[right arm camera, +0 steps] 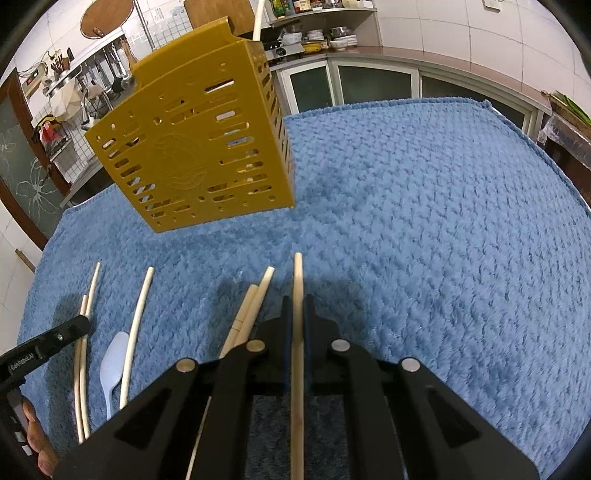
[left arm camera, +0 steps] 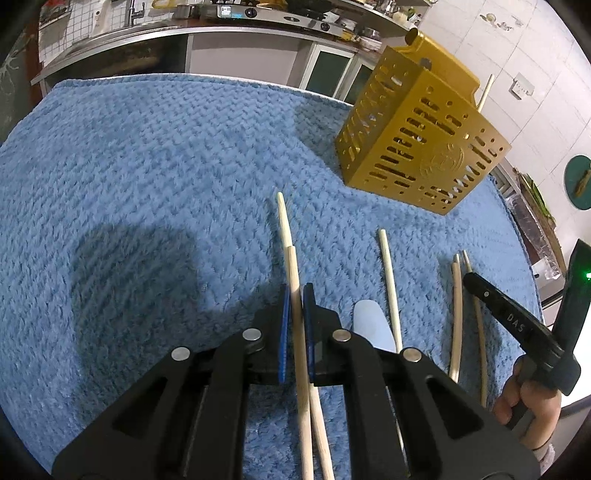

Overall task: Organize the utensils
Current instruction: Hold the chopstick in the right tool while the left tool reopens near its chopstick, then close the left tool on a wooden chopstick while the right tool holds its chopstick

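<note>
While jaws pinch chopsticks (right arm camera: 297, 332), towel (right arm camera: 443, 221) open rightward.

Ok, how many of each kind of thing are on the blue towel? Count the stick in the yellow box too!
Pale wooden chopsticks: 7 (6 lying on the blue fluffy towel, 1 sticking out of the holder)
Light blue plastic spoon: 1
Yellow slotted plastic utensil holder: 1
Total: 9 things. The holder may hide more inside.

A blue towel (right arm camera: 424, 206) covers the table, with kitchen cabinets (right arm camera: 373, 85) and a round wooden board (right arm camera: 107, 16) behind.
</note>
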`<state>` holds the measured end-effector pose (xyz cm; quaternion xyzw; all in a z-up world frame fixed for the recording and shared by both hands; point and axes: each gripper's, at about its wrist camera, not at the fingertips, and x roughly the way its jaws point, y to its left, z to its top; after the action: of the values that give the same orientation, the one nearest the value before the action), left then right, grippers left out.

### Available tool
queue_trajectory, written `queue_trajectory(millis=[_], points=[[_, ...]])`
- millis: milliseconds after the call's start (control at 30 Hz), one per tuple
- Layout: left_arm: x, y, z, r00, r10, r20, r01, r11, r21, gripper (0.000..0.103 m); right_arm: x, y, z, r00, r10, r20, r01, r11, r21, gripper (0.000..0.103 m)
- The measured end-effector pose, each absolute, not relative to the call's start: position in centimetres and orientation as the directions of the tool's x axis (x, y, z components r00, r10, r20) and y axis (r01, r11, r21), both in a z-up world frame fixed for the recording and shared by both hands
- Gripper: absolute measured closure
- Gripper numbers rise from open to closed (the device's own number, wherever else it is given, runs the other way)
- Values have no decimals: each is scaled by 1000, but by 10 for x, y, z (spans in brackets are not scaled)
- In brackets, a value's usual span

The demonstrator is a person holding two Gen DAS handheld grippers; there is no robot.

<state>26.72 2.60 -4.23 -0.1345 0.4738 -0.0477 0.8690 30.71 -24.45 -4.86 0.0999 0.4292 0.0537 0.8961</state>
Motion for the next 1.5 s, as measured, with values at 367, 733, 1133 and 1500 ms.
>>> queue_trajectory(millis=[367, 733, 1133, 1500], points=[[254, 21, -16, 629, -215, -747, 16, 964, -264, 97, 303, -247, -43, 643, 198, -740, -16, 969, 245, 97], [263, 27, -33, 566, -196, -801, -24, 967, -254, 97, 307, -245, -49, 624, 195, -757, -15, 971, 238, 97], [270, 18, -48, 539, -125, -833, -26, 986, -165, 88, 307, -246, -50, 622, 195, -758, -14, 971, 239, 97], [281, -1, -48, 554, -49, -831, -13, 998, -68, 85, 310, -239, -51, 617, 171, -768, -14, 978, 206, 97]])
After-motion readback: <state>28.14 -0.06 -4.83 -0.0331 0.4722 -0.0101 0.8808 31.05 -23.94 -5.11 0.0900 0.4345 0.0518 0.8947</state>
